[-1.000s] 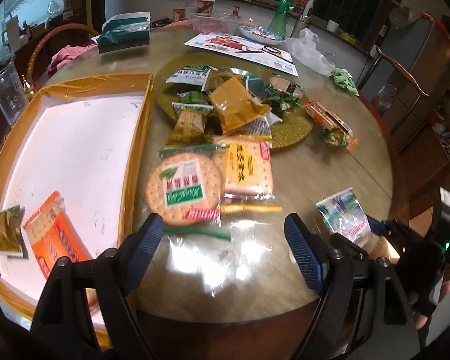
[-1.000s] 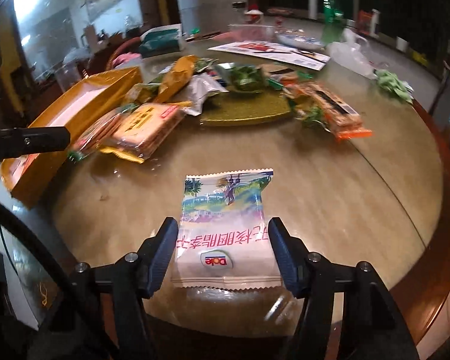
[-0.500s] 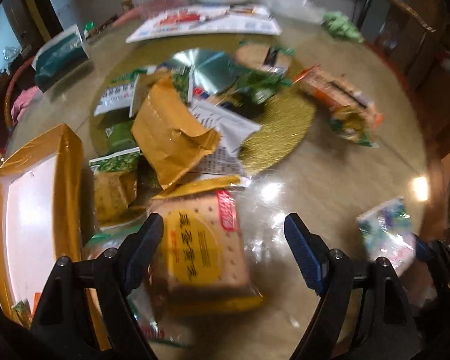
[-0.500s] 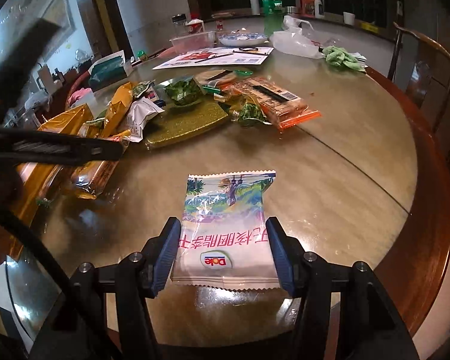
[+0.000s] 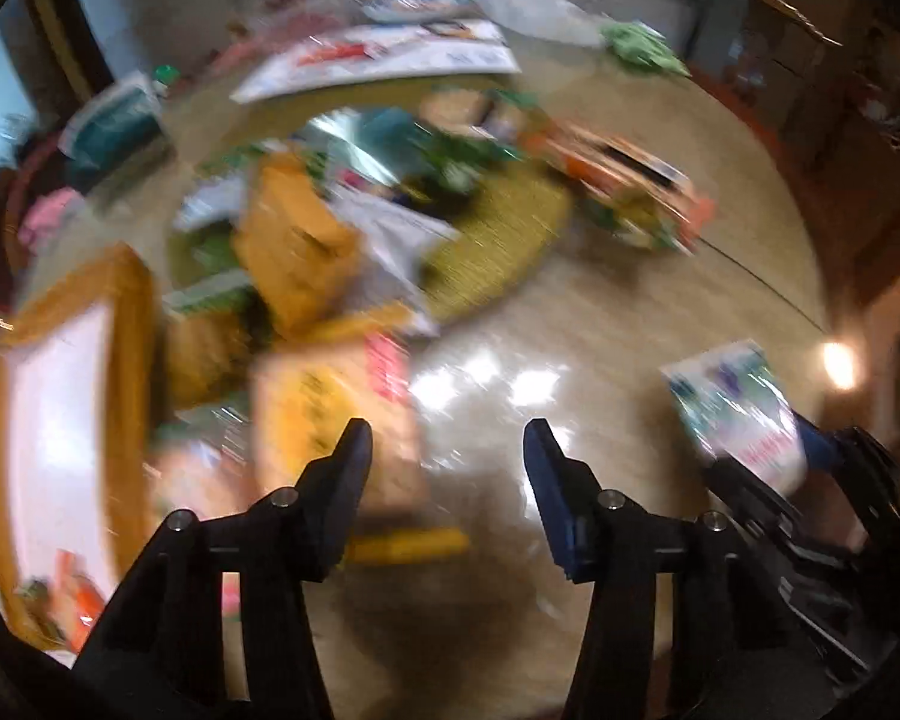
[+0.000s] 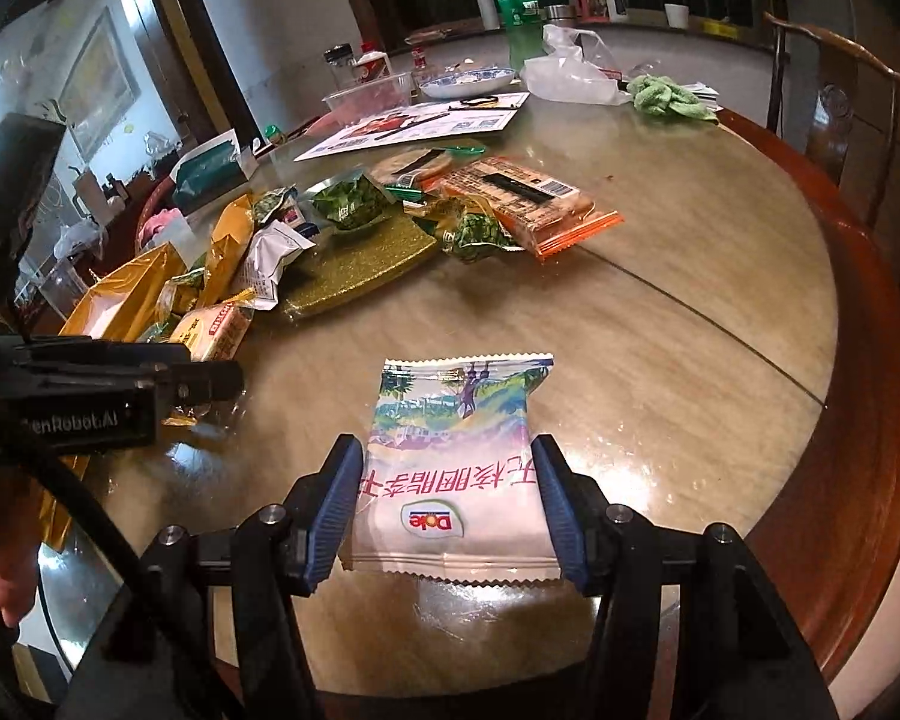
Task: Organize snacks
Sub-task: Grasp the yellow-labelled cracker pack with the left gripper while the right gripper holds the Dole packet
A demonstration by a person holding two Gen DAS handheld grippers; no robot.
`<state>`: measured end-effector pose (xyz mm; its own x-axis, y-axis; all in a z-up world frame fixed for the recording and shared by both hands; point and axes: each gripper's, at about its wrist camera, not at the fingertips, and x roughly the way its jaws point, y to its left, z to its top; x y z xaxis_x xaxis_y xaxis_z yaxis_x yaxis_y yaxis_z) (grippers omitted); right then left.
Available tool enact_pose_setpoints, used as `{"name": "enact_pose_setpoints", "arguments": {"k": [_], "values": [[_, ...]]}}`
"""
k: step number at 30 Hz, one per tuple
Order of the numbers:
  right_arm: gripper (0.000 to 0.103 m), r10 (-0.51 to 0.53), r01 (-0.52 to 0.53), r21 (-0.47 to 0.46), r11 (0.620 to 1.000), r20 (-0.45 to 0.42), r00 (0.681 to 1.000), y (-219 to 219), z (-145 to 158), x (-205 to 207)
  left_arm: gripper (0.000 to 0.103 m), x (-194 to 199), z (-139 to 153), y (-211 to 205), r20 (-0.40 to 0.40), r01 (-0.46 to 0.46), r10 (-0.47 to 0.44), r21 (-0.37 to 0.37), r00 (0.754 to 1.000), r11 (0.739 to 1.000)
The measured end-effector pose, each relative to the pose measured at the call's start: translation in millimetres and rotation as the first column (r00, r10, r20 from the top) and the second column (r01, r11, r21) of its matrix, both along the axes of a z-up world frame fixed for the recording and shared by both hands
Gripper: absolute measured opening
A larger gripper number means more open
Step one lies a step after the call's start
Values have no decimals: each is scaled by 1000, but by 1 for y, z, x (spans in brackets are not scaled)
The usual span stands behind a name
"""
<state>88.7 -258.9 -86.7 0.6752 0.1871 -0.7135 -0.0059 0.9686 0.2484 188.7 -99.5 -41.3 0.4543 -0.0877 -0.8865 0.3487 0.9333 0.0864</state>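
The left wrist view is motion-blurred. My left gripper [image 5: 447, 450] hangs over the table, its jaws closing. Its left finger overlaps a yellow cracker pack [image 5: 324, 414]; mostly bare table shows between the pads. It also reaches in from the left in the right wrist view, as a black left gripper [image 6: 228, 381]. The orange-rimmed tray [image 5: 144, 330] with a white floor lies at the left. My right gripper [image 6: 447, 480] is shut on a white Dole fruit packet [image 6: 456, 450], both pads against its side edges just above the table. The same Dole packet [image 5: 732, 408] shows at the right.
A pile of snack packs [image 6: 252, 252] lies around a gold round mat [image 6: 360, 264], with a long orange packet [image 6: 522, 204] beside it. Farther back are a flyer [image 6: 414, 123], a green bottle [image 6: 519, 6], a plastic bag [image 6: 570, 72] and a green cloth [image 6: 666, 96]. A chair [image 6: 834, 114] stands beyond the table's wooden rim [image 6: 870, 360].
My left gripper has swung from the round cracker pack near the tray over to the yellow pack, and its jaws have narrowed. The right gripper has rolled, keeping the Dole packet.
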Motion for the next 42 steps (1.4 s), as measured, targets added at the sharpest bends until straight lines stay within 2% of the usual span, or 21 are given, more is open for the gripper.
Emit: {"name": "enact_pose_setpoints", "arguments": {"k": [1,2,3,4,6,8,10,11,12,16,19,20,23,24,27,29,30,32,36,39,42], "values": [[58,-1,1,-5,1000,0,1000,0,0,0,70,8,1,5,26,-37,36,30,999,999],[58,-3,3,-7,1000,0,1000,1,0,0,84,14,1,11,35,-61,59,39,998,997],[57,-3,3,-7,1000,1,1000,1,0,-1,84,21,-2,17,31,-82,81,39,996,996],[52,-4,4,-6,1000,1,1000,1,1,-1,84,30,-7,22,-2,-105,105,42,994,994],[48,-5,5,2,1000,1,1000,0,0,-2,84,38,-14,27,-50,-116,117,30,992,993],[48,-4,4,9,1000,1,1000,-1,0,-2,83,34,-15,25,-29,-102,102,25,994,995],[48,-6,6,5,1000,0,1000,-1,0,-1,75,25,-13,19,-8,-79,80,20,997,997],[48,-6,6,1,1000,0,1000,0,0,-1,68,19,-14,16,-6,-69,69,13,998,998],[48,-4,4,-7,1000,0,1000,1,0,-1,66,10,-13,12,-13,-51,51,9,999,999],[48,1,-1,1,1000,2,1000,2,1,-2,66,-15,-15,-4,-11,46,-46,22,999,999],[48,1,-1,25,1000,2,1000,-1,0,-2,67,-22,-10,-7,-23,82,-81,21,996,996],[48,2,-2,31,1000,2,1000,-2,0,-2,67,-20,-7,-3,-11,66,-66,16,998,998],[48,2,-2,28,1000,2,1000,-2,0,-2,84,3,-3,19,19,-60,60,14,998,998],[48,4,-4,26,1000,3,1000,-2,0,-2,85,10,-5,26,14,-93,92,5,996,996],[48,8,-8,26,1000,3,1000,-2,0,-2,85,37,-18,41,-83,-158,156,-29,984,987],[48,7,-7,28,1000,3,1000,-1,0,-2,84,42,-26,38,-127,-157,151,-36,980,987],[49,9,-9,25,1000,3,1000,-1,0,-2,75,42,-30,35,-134,-154,149,-29,980,988],[51,15,-15,20,1000,4,1000,1,0,-3,74,33,-32,27,-106,-153,150,-19,983,988],[54,26,-26,21,999,5,1000,2,1,-4,73,9,-31,9,-136,-110,104,-38,985,993],[57,35,-36,40,999,6,999,2,0,-4,74,-11,-33,-5,-140,-62,60,-14,988,998],[58,35,-35,3,999,2,999,8,0,-3,76,-20,-33,-7,-132,-61,59,-12,990,998]]}}
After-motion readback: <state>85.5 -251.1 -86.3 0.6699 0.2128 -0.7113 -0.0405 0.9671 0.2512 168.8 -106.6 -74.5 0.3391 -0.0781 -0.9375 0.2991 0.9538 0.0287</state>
